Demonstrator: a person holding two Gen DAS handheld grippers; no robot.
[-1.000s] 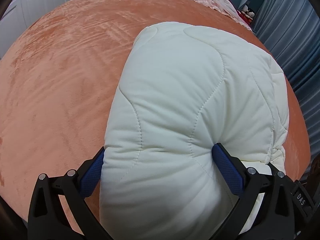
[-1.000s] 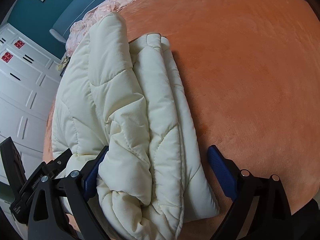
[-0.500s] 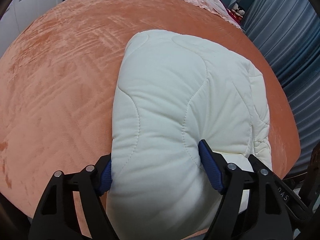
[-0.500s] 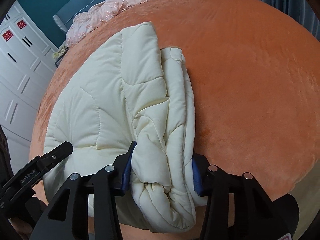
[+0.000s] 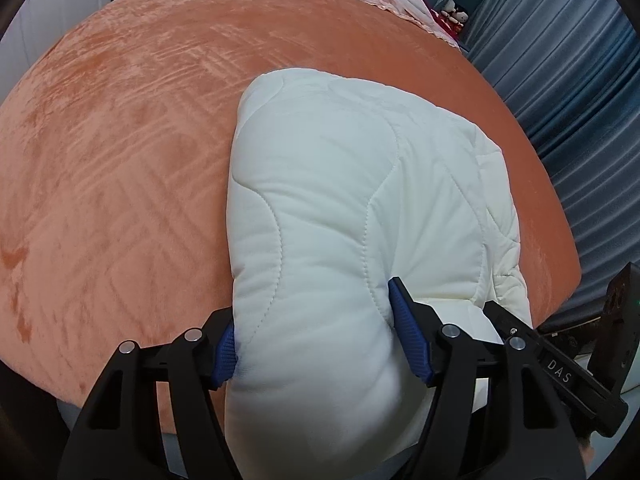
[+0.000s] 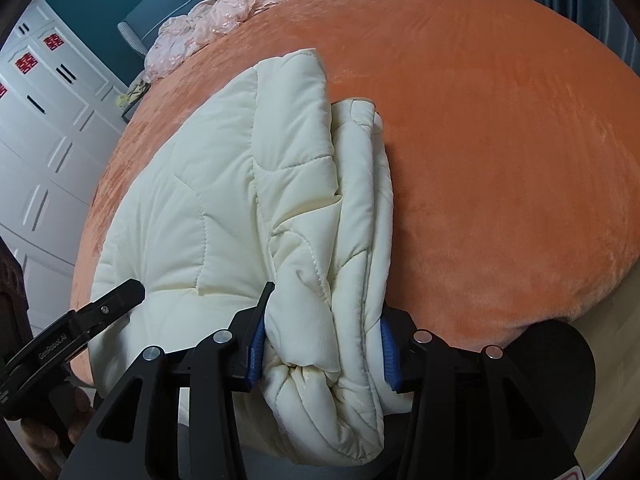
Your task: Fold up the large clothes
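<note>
**Two grippers, one padded bundle taken up at its near edge**

Two hand-held grippers are clamped on the same cream quilted padded garment (image 5: 360, 208), which is spread across the orange plush bedspread (image 5: 120, 160) with its near end drawn toward the bed's edge at six o'clock.

In the left wrist view, the left gripper (image 5: 316, 340) is seen with its blue pads (image 5: 410, 344) sunk into a smooth, rounded fold; the jaws are closing further, and the fabric between them is visibly pinched. A wide bite is taken there, probably because the fold is thick and springy and would slip from a shallow grip.

In the right wrist view, the right gripper (image 6: 322, 350) is closed on the stacked, rolled layers at the garment's right-hand edge, so that the loose plies are kept together rather than allowed to fan out. The left tool's finger (image 6: 116, 300) appears at nine o'clock, resting against the same near edge.

Both holds are placed on the near end, which suggests the bundle is meant to be carried over toward twelve o'clock for a further fold. Pink lace bedding (image 6: 224, 20) lies at the far end, well apart.
</note>
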